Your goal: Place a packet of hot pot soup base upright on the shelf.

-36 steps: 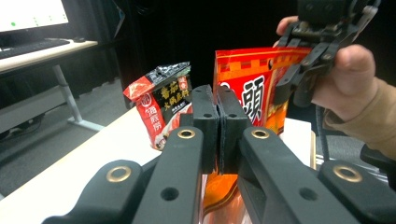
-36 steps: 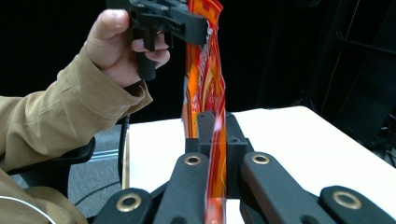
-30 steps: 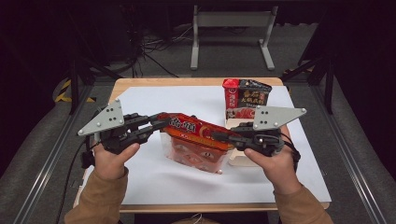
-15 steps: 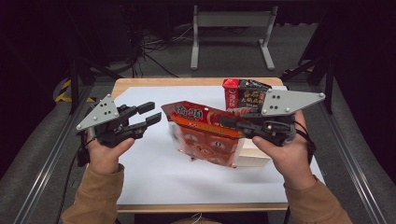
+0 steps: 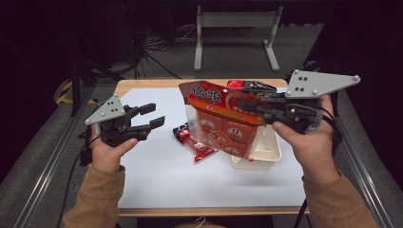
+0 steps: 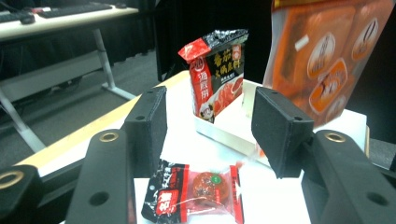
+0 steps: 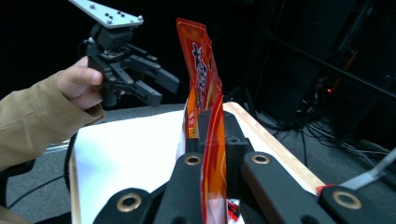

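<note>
High view: white sheet [image 5: 157, 175] covers most of the table; its lower centre and lower left are bare, with wooden edge showing along the far side. Right gripper [image 5: 244, 105], at right of centre, holds the large orange pouch [image 5: 223, 126] by its top edge, lifted above the white tray [image 5: 266, 154]. Small red packet [image 5: 192, 142] lies flat at centre, partly under the pouch. Left gripper [image 5: 154, 116] hovers at left, jaws apart, holding nothing, hand gripping from below.

Left gripper view: jaws spread wide; small red packet [image 6: 196, 189] lies between them at bottom centre. Upright dark-and-red bag [image 6: 217, 77] stands in the tray [image 6: 224, 133]; pouch [image 6: 322, 56] hangs upper right.

Right gripper view: jaws clamped on the pouch [image 7: 205, 93], seen edge-on; its lower part is probably hidden. Left gripper [image 7: 156, 88] sits upper left, well apart.
</note>
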### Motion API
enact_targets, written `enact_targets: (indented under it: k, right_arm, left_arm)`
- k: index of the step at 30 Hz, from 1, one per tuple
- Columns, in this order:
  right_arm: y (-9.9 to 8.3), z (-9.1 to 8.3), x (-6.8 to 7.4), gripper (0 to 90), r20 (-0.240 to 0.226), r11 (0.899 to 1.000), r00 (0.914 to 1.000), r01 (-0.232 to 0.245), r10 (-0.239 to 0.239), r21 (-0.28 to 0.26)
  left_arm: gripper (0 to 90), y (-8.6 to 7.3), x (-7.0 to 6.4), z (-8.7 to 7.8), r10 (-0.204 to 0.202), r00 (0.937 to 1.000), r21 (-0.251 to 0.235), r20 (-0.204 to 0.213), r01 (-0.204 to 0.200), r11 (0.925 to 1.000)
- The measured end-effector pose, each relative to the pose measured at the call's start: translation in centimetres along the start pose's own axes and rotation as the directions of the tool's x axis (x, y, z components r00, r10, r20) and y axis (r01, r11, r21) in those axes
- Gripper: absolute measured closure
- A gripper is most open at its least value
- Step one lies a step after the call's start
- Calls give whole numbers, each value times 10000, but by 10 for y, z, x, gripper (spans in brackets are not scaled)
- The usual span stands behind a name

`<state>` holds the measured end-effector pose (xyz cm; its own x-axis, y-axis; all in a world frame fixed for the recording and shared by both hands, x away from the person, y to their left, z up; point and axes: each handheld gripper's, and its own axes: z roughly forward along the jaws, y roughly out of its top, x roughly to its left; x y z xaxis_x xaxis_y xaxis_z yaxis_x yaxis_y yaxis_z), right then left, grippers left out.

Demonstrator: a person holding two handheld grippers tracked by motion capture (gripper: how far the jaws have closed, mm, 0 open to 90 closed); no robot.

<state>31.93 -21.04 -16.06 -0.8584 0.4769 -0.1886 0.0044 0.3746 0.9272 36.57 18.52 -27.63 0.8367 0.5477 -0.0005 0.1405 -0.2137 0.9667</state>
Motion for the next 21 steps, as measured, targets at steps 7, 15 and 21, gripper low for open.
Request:
enact_targets:
  k: [7, 15, 21]
  right_arm:
    - [-1, -8, -15, 898, 406, 9999, 9991, -124, 119, 109]
    - [-6, -14, -30, 898, 889, 9996, 9960, -131, 110, 235]
    - [-11, -20, -41, 898, 1221, 9996, 9923, -227, 205, 165]
  left_arm:
    - [450, -4, 6, 2, -120, 9999, 191, -33, 120, 9997]
    - [453, -10, 15, 4, -386, 9992, 415, -111, 390, 9984]
    - [448, -13, 19, 5, -513, 9986, 516, -126, 519, 9973]
